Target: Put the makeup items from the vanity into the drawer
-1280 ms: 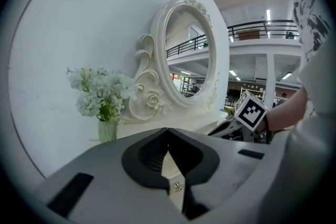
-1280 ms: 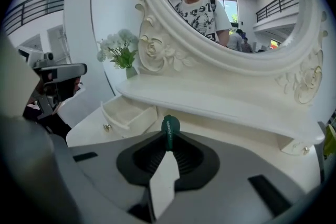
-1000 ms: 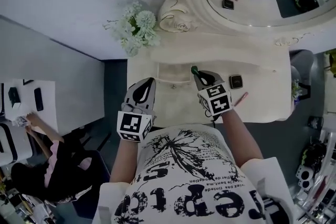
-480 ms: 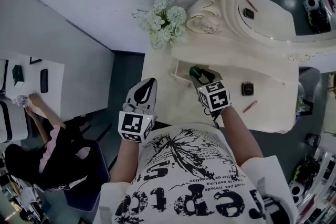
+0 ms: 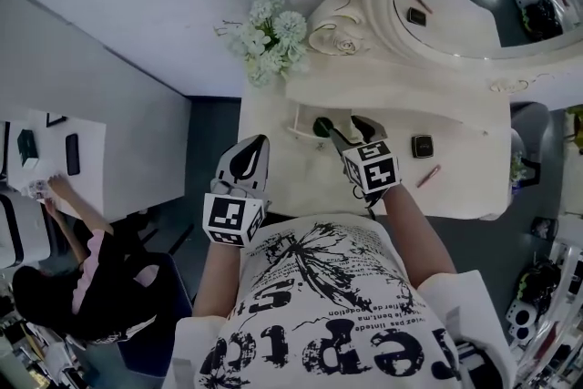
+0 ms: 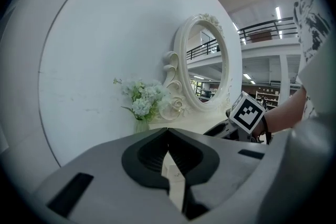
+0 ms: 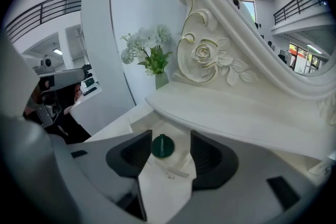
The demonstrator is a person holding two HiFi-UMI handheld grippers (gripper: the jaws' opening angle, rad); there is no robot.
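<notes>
As the right gripper (image 7: 170, 151) opens, a round jar (image 7: 161, 146) (dark green) sits between.

A white T-shirt (image 5: 337, 287) fills the near edge, and it's a busy one: black splash graphic across the chest, heavy black block lettering below, short white sleeves (image 5: 465, 305) either side. Now the left gripper (image 5: 263, 139): pale grey shell, black leaf-shaped inset along the top. The right gripper (image 5: 348, 127) has the same grey-and-black build, jaws opening with a green cap (image 7: 161, 146) between them. Each carries a white cube printed with black square markers: left cube (image 5: 234, 219), right cube (image 5: 374, 168). A dark strap (image 6: 266, 128) rings the right wrist.
</notes>
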